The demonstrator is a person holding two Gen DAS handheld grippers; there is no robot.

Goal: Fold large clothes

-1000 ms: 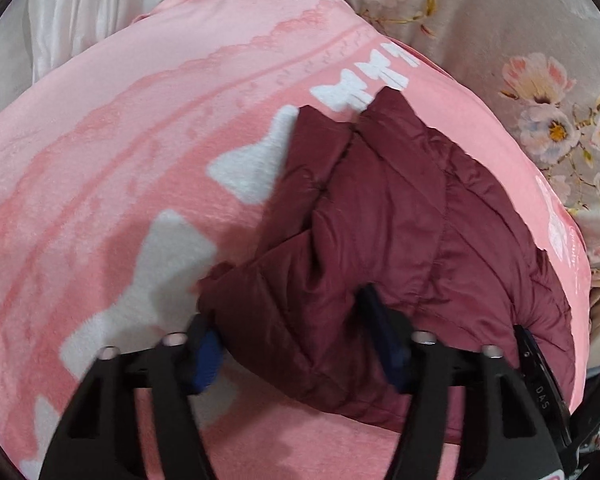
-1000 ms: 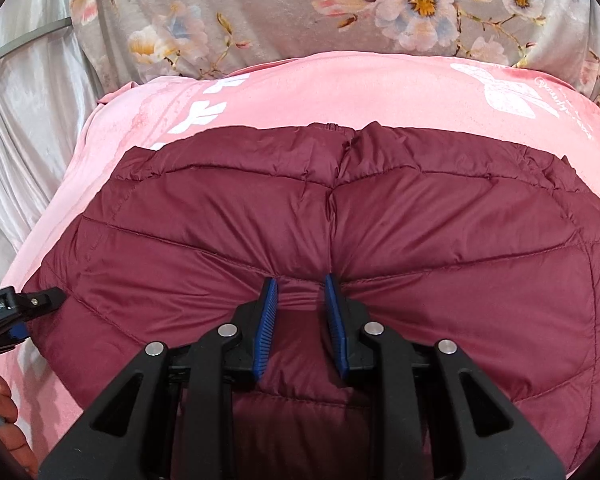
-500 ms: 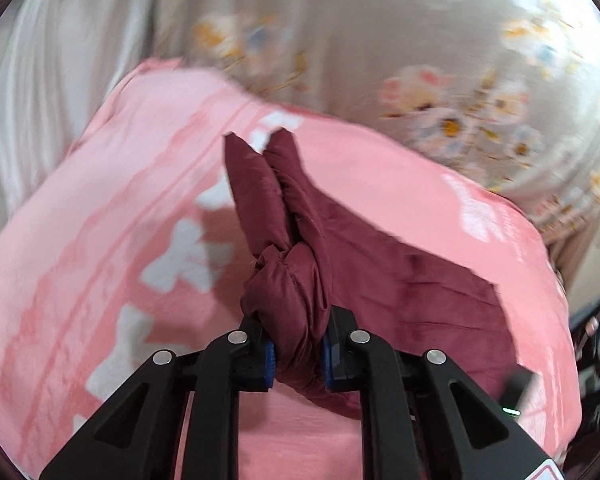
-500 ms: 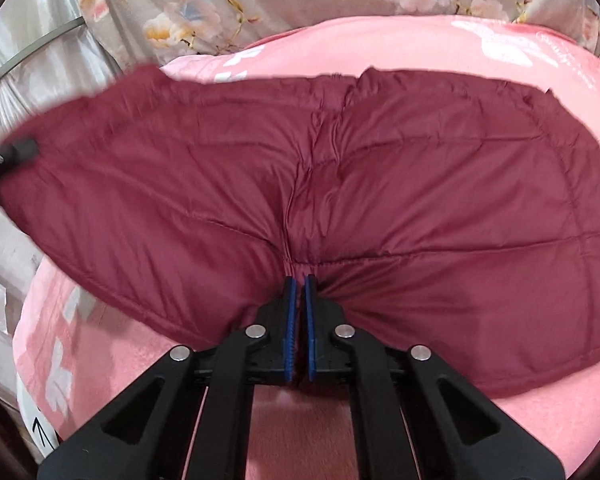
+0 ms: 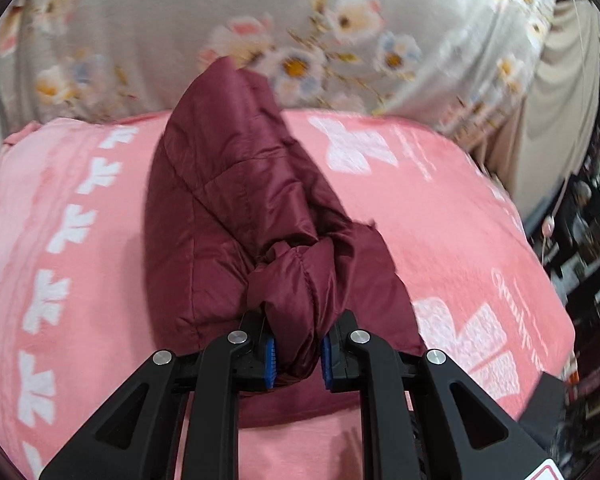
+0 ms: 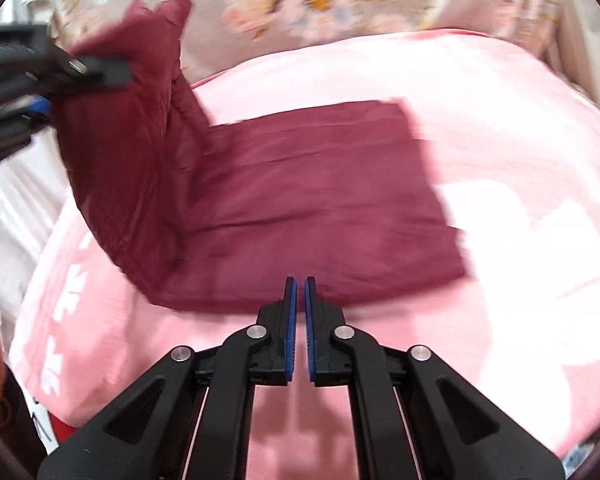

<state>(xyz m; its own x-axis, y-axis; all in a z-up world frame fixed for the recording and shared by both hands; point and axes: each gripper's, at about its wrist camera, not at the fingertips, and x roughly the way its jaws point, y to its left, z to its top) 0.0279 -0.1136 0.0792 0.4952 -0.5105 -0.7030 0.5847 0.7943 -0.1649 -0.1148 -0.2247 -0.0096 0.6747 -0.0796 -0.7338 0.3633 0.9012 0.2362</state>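
Pink blanket (image 6: 500,128) bears maroon jacket (image 6: 300,200) lying crosswise.

The quilted maroon jacket (image 6: 300,200) lies mostly flat across the middle of the pink blanket (image 6: 500,120). Its left part is lifted up and bunched, standing above the blanket near the left edge.

A home bedroom. A bed carries a pink blanket (image 5: 440,216) printed with white motifs; a grey floral sheet (image 5: 204,40) lies on its far side. Cluttered dark shelving (image 5: 592,248), blurred, stands at the right.
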